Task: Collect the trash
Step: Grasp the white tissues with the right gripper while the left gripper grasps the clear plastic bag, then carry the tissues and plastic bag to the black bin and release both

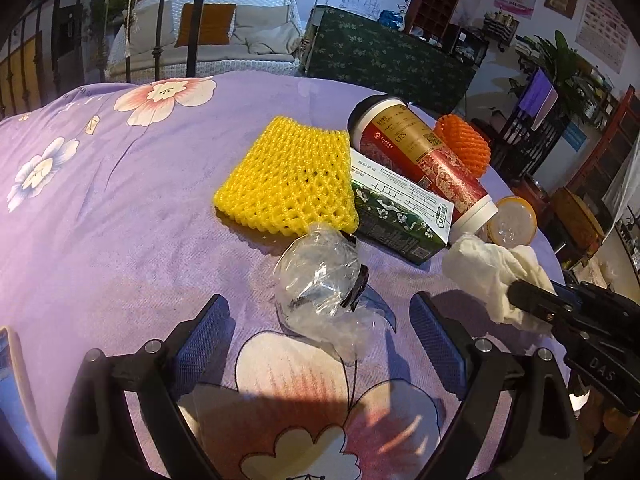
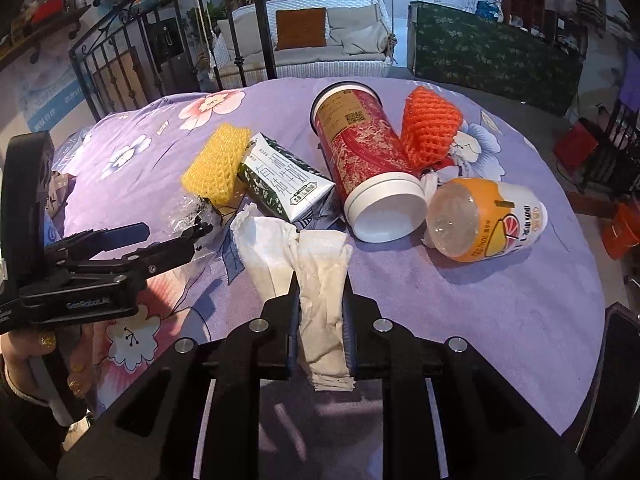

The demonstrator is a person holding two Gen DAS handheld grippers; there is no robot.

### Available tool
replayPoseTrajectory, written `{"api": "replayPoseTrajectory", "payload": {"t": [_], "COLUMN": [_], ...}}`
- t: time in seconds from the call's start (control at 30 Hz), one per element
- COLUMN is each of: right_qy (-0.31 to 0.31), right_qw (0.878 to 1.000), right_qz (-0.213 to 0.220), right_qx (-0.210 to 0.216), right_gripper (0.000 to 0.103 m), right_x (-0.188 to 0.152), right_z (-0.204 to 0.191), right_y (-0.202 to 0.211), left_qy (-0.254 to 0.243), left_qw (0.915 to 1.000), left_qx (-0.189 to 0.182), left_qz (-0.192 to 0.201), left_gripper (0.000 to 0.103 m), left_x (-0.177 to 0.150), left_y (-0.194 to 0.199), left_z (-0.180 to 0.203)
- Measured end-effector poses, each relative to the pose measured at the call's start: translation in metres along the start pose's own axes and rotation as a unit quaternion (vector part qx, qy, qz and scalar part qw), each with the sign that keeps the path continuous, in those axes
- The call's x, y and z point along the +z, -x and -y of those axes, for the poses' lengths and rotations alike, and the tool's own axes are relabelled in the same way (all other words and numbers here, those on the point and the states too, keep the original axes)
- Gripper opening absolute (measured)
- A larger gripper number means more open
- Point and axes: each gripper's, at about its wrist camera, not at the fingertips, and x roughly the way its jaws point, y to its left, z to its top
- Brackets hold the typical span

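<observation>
My right gripper (image 2: 322,300) is shut on a crumpled white tissue (image 2: 320,264) near the table's front; in the left wrist view the tissue (image 1: 484,268) sticks out of that gripper (image 1: 520,300). My left gripper (image 1: 320,332) is open, its blue pads on either side of a crumpled clear plastic wrapper (image 1: 320,280) and not touching it. Behind lie a yellow foam net (image 1: 288,176), a green-and-white carton (image 1: 400,212), a red canister (image 1: 420,156) on its side, an orange foam net (image 1: 464,140) and an orange-and-white cup (image 2: 484,220).
Everything rests on a round table under a purple floral cloth (image 2: 480,320), whose edge curves close on the right. A person's hand (image 2: 24,352) holds the left gripper (image 2: 172,236). A black iron railing (image 2: 120,64) and a white sofa (image 2: 320,40) stand beyond.
</observation>
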Motion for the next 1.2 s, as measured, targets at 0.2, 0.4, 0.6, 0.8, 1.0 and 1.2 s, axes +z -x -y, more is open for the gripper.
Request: {"api": "replayPoseTrajectory", "payload": {"t": [0.2,0.4,0.6,0.8,1.0,1.2], "right_qy": [-0.02,-0.031,-0.038,-0.043,-0.049,-0.061], "right_qw": [1.0,0.999,0.999,0.999,0.999,0.998], "right_qz": [0.007,0.007,0.007,0.012,0.017,0.028], "right_qx": [-0.007,-0.007,-0.005,-0.001,0.005,0.008], "right_gripper": [0.018,0.018,0.018,0.018,0.018,0.018], "right_x": [-0.004,-0.011,-0.013,-0.016,-0.02,-0.028], "right_z": [0.013,0.019,0.023,0.026,0.029,0.037], "right_y": [0.012,0.012,0.013,0.015,0.019,0.03], "left_qy": [-0.01,-0.008,0.008,0.015,0.021,0.013], "left_qw": [0.9998,0.9995,0.9995,0.9998,0.9996,0.999], "left_qx": [0.006,0.005,0.002,-0.007,-0.02,-0.039], "left_qz": [-0.017,-0.03,-0.031,-0.014,0.001,0.017], "left_gripper": [0.083,0.06,0.047,0.045,0.045,0.045], "left_x": [0.008,0.008,0.003,0.0,-0.007,-0.012], "left_y": [-0.017,-0.025,-0.022,-0.008,0.013,0.033], "left_z": [0.005,0.005,0.002,-0.004,-0.001,0.017]}}
